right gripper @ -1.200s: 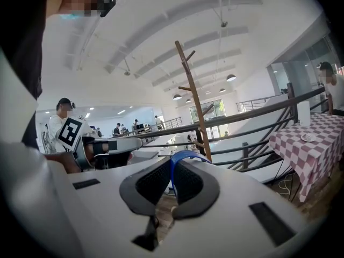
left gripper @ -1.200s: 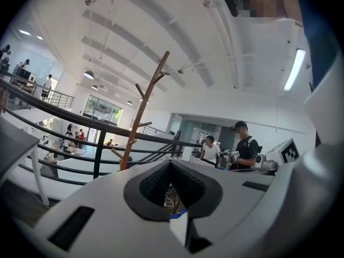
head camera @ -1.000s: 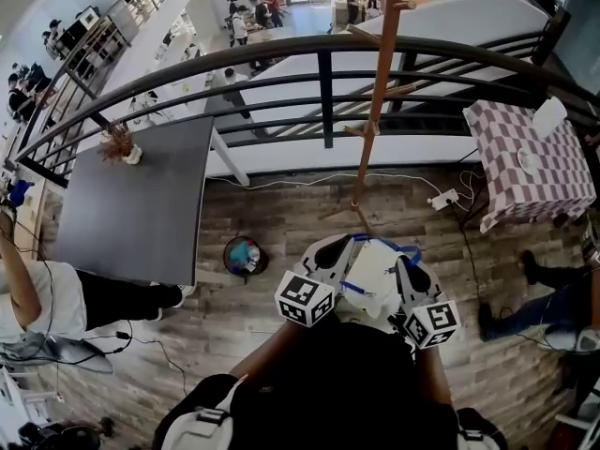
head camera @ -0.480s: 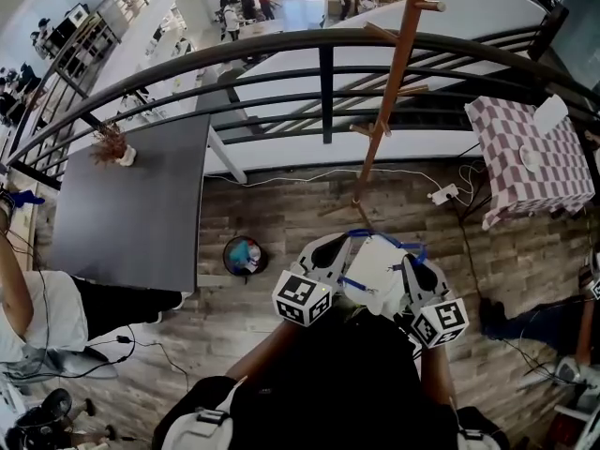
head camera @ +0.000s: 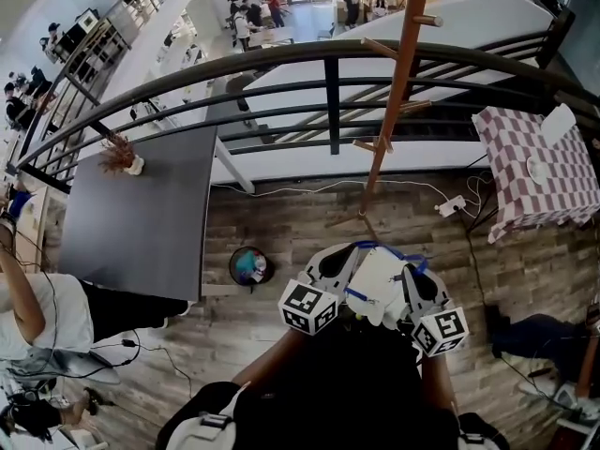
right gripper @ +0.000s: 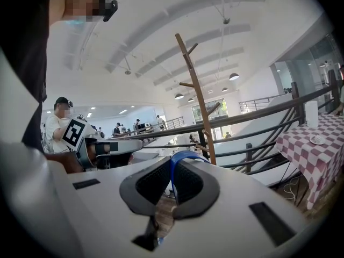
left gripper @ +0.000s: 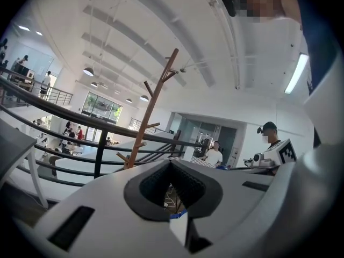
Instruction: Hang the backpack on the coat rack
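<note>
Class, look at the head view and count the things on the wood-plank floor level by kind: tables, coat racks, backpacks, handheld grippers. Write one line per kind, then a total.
tables: 2, the dark table and the checked-cloth table
coat rack: 1
backpack: 1
grippers: 2, the left gripper and the right gripper
total: 6

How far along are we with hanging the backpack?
Done: the backpack is picked up and held in front of the person. In hand: the right gripper is shut on its blue loop, and the left gripper pinches a white, blue-edged bit of the backpack. Left: the coat rack stands ahead with bare pegs; the loop is not yet over one.
</note>
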Demonstrator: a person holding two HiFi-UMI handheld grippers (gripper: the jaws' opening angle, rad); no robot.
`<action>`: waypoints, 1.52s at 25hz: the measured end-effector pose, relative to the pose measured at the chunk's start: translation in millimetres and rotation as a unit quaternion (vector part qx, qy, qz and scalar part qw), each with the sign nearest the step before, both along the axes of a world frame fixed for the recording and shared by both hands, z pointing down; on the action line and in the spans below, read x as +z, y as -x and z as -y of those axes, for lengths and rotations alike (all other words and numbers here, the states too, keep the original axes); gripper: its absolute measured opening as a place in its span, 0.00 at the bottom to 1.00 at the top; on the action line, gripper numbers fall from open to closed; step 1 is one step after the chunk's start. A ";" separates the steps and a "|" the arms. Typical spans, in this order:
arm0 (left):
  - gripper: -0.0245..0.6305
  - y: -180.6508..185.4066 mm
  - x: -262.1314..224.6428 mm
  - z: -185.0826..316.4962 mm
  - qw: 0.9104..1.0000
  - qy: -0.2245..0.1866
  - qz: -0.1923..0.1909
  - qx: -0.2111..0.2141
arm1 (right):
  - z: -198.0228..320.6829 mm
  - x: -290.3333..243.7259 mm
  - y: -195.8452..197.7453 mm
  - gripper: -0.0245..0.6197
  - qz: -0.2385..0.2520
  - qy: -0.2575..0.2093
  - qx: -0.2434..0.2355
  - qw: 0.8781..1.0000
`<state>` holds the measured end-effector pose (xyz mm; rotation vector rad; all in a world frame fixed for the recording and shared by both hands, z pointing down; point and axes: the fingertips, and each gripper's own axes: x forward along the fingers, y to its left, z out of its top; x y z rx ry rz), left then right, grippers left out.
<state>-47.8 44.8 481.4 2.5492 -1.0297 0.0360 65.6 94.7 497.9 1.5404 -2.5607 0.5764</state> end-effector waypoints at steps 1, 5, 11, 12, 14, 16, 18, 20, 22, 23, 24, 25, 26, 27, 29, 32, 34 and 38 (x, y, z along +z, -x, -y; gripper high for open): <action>0.05 -2.3 -0.3 0.9 1.000 0.002 -0.001 -0.002 | 2.0 -0.3 -0.7 0.07 0.001 -0.001 -0.003 1.000; 0.05 -14.6 -3.0 9.3 1.000 0.001 0.002 -0.006 | 14.2 -3.1 -5.3 0.07 0.007 -0.006 -0.016 1.000; 0.05 -34.1 -6.4 25.3 1.000 -0.001 0.003 -0.027 | 35.9 -5.3 -22.2 0.07 0.005 -0.010 -0.034 0.999; 0.05 -36.4 -6.1 29.2 0.999 -0.001 0.004 -0.033 | 41.1 -5.1 -24.5 0.07 0.004 -0.010 -0.037 0.999; 0.05 -42.2 -6.1 37.2 0.999 -0.001 0.005 -0.042 | 50.5 -4.3 -29.9 0.07 0.002 -0.009 -0.043 0.999; 0.05 -50.1 -7.1 44.8 0.999 -0.002 0.005 -0.048 | 58.0 -4.3 -36.1 0.07 0.000 -0.008 -0.047 0.999; 0.05 -58.2 -7.8 51.7 0.999 -0.001 0.008 -0.049 | 64.2 -5.5 -40.8 0.07 -0.006 -0.009 -0.054 0.998; 0.05 -66.3 -7.4 58.5 0.999 0.000 0.011 -0.051 | 70.7 -7.3 -45.7 0.07 -0.008 -0.010 -0.063 0.998; 0.05 -73.4 -6.8 64.3 0.998 0.002 0.012 -0.056 | 77.4 -8.7 -51.8 0.07 -0.004 -0.011 -0.069 0.998; 0.05 -76.0 -6.7 66.3 0.998 0.004 0.012 -0.059 | 80.4 -8.9 -54.8 0.07 -0.002 -0.010 -0.072 0.997; 0.05 -78.0 -6.9 68.0 0.998 0.005 0.012 -0.063 | 83.2 -8.9 -57.8 0.07 -0.001 -0.009 -0.074 0.997; 0.05 -79.5 -7.4 69.6 0.998 0.005 0.014 -0.066 | 86.1 -8.9 -60.6 0.07 0.000 -0.009 -0.077 0.997; 0.05 -80.5 -8.2 71.5 0.997 0.005 0.016 -0.069 | 89.2 -8.9 -63.1 0.07 0.001 -0.009 -0.079 0.997; 0.05 -81.0 -9.1 73.9 0.997 0.004 0.018 -0.072 | 92.7 -8.8 -65.2 0.07 0.001 -0.009 -0.081 0.997; 0.05 -81.3 -10.1 79.3 0.997 0.005 0.021 -0.076 | 99.5 -8.0 -67.8 0.07 0.000 -0.007 -0.084 0.996; 0.05 -81.7 -8.0 85.4 0.997 0.008 0.021 -0.078 | 104.1 -5.7 -69.7 0.07 0.004 -0.002 -0.085 0.996; 0.05 -82.0 -6.9 91.4 0.997 0.009 0.019 -0.076 | 108.8 -5.5 -70.5 0.07 0.006 -0.004 -0.083 0.996; 0.05 -82.2 -8.9 108.1 0.998 0.003 0.016 -0.065 | 125.5 -6.2 -71.6 0.07 0.000 -0.009 -0.073 0.997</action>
